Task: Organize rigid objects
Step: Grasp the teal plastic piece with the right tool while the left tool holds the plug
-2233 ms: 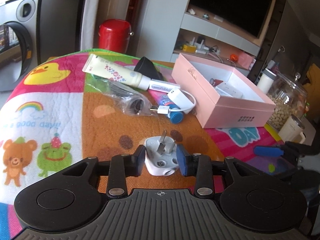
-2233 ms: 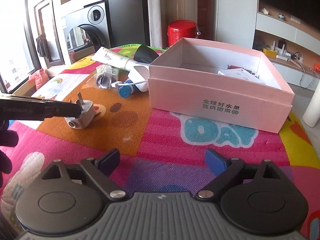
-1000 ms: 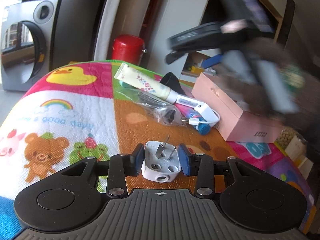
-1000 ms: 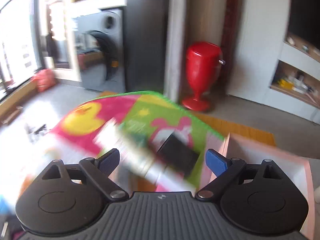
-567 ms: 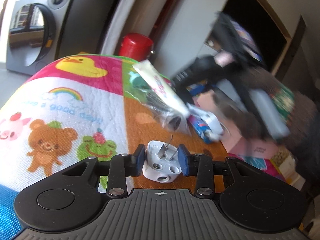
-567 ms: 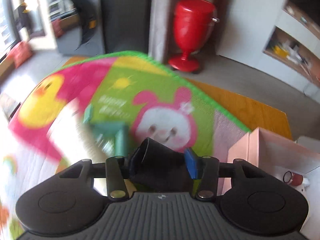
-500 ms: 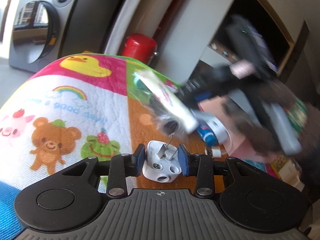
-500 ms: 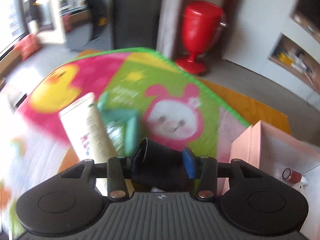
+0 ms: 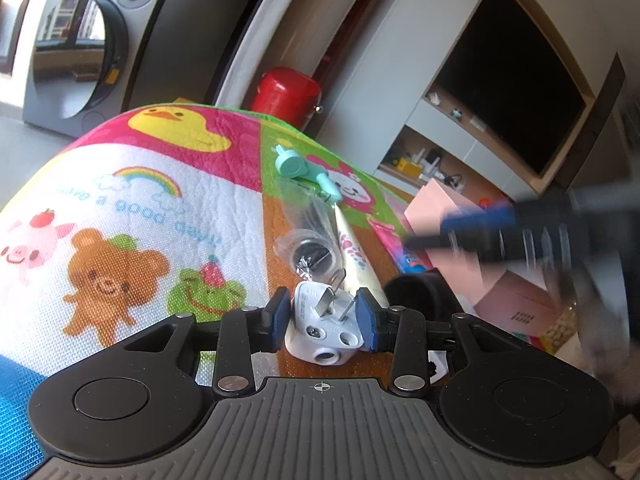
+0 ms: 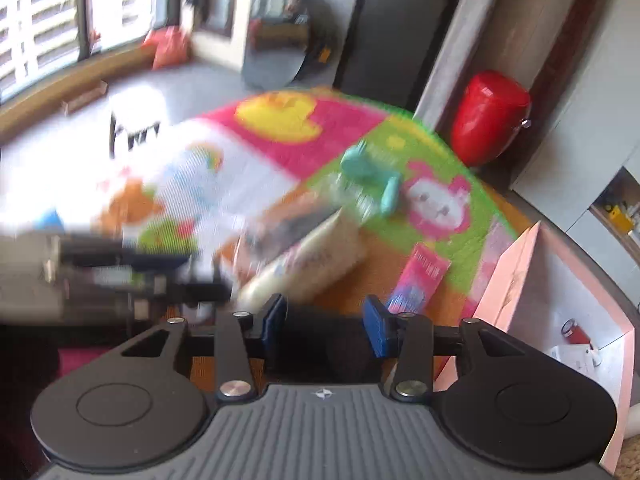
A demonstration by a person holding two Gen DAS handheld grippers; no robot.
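- My left gripper holds the white plug. The two blue pads squeeze its sides, and its metal pins point up and away from me.
- My right gripper holds a black thing tight between its blue pads. It is dark and blurry, so I cannot tell what it is.
- In the left wrist view, that black thing shows just to the right of the plug, with the right gripper's arm as a dark blur above it.
- Under both grippers is the tabletop with its bright cartoon mat. It has a bear, a frog, a rainbow and a yellow duck on it.
- Just past the plug lies a cream tube, and beside it a clear plastic bag with something dark inside.
- A pink tube lies on the mat near the right gripper, next to the cream tube.
- A bit further away, a small teal fan lies on the green part of the mat.
- The pink box stands open on the right, with a few small things inside.
- Far off on the floor stand a red bin and a washing machine.
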